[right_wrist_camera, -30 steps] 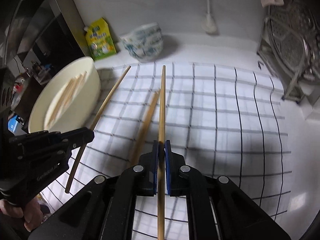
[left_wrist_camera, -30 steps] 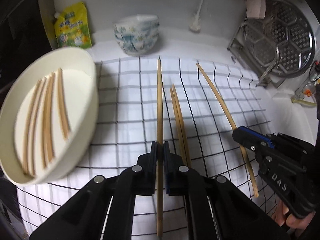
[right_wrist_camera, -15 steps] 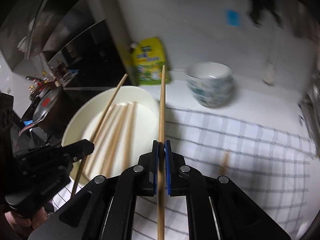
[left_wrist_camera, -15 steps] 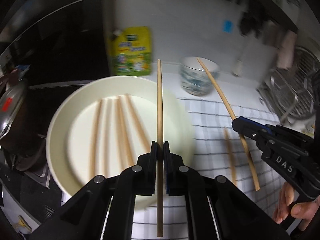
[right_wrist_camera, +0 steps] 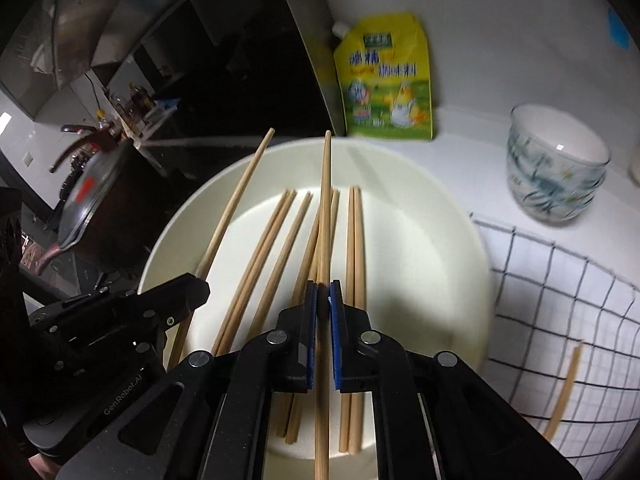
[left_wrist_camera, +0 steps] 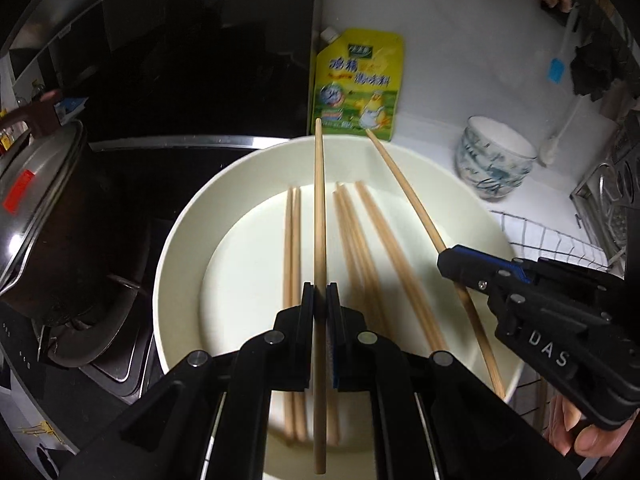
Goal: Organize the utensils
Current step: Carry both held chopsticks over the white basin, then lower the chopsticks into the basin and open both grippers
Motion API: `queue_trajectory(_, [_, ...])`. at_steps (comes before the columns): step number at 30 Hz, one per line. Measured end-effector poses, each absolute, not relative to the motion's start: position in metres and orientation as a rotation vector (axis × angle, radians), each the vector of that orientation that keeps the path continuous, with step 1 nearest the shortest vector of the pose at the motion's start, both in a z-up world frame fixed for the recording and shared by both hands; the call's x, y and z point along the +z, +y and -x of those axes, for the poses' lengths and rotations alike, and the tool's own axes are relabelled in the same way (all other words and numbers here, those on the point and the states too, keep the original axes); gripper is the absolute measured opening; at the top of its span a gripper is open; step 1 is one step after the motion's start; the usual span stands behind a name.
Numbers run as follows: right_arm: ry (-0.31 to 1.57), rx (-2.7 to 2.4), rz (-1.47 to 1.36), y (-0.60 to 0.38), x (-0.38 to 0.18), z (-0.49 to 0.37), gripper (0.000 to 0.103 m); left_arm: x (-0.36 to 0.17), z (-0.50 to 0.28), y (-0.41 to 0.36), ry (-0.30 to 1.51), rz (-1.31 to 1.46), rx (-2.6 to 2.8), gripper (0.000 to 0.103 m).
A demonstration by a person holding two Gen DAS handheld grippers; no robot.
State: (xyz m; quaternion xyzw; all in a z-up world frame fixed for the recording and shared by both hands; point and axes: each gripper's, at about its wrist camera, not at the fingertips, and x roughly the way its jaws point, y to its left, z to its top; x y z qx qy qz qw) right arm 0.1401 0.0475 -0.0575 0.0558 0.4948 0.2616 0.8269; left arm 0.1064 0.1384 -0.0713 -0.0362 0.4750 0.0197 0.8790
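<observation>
1. You are working in a home kitchen: a white counter runs along a white wall.
2. To your left sits a dark cooktop with a lidded pot on it.
3. A yellow seasoning pouch leans against the wall, near stacked patterned bowls.
4. A large cream bowl holding chopsticks and a checked cloth lie on the counter.
5. At the right edge you can see a metal rack.

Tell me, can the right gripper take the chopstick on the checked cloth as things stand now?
Probably not yet. The right gripper is shut on a chopstick over the white bowl, so its jaws are occupied. The loose chopstick lies uncovered on the checked cloth to its right.
</observation>
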Motion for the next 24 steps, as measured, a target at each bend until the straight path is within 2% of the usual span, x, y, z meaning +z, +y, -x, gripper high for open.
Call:
queue_trajectory(10, [1.091, 0.519, -0.126, 0.051, -0.073, -0.143, 0.007, -0.089, -0.111, 0.152, 1.043, 0.096, 0.022, 0.007])
queue_trajectory(13, [1.068, 0.504, -0.114, 0.051, -0.069, -0.141, 0.02, -0.087, -0.111, 0.156, 1.041, 0.12, 0.023, 0.009])
queue_trajectory(17, [1.059, 0.503, -0.119, 0.049, -0.065, -0.139, 0.023, -0.082, -0.108, 0.159, 1.032, 0.13, 0.037, 0.027])
queue_trajectory(19, [1.059, 0.503, -0.119, 0.047, -0.063, -0.136, 0.023, -0.079, -0.105, 0.161, 1.024, 0.133, 0.044, 0.032])
queue_trajectory(23, [1.05, 0.509, -0.126, 0.043, -0.059, -0.13, 0.024, -0.074, -0.099, 0.163, 1.014, 0.142, 0.06, 0.048])
queue_trajectory(24, [1.046, 0.511, -0.125, 0.042, -0.057, -0.128, 0.024, -0.073, -0.098, 0.164, 1.011, 0.146, 0.061, 0.049])
